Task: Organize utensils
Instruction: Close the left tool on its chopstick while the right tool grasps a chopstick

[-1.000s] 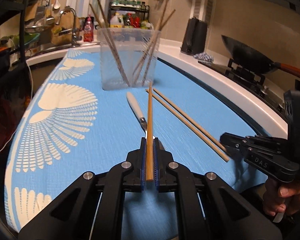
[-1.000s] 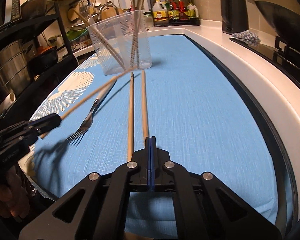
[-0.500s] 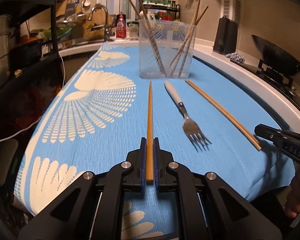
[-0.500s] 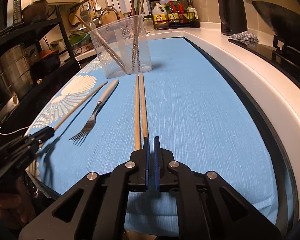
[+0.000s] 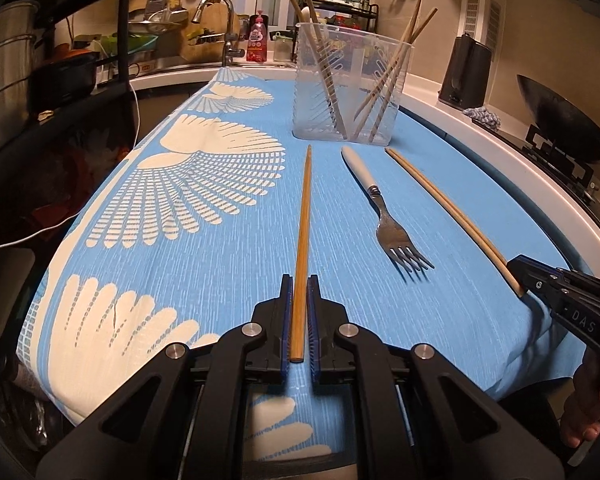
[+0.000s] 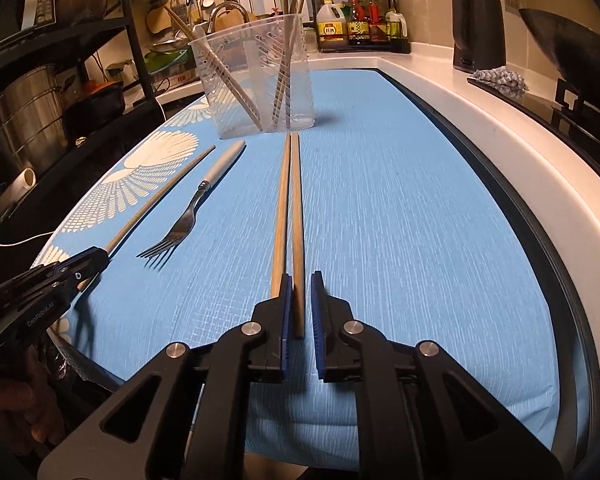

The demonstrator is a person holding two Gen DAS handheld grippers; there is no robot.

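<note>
My left gripper is shut on the near end of a wooden chopstick, which lies along the blue cloth toward the clear cup. The cup holds several chopsticks. A white-handled fork lies to the right of the held chopstick. Right of the fork lies a pair of chopsticks. My right gripper sits at the near end of that pair, its jaws opening. One chopstick lies between the pads without being pressed. The other chopstick rests just outside the left pad.
The blue cloth covers a white counter. A black kettle and a wok stand at the right. A sink with a tap and dark shelves with pots are at the back left. Bottles fill a rack behind the cup.
My left gripper swung its chopstick to the left of the fork and sank toward the cloth. My right jaws went from shut to slightly parted around one chopstick.
</note>
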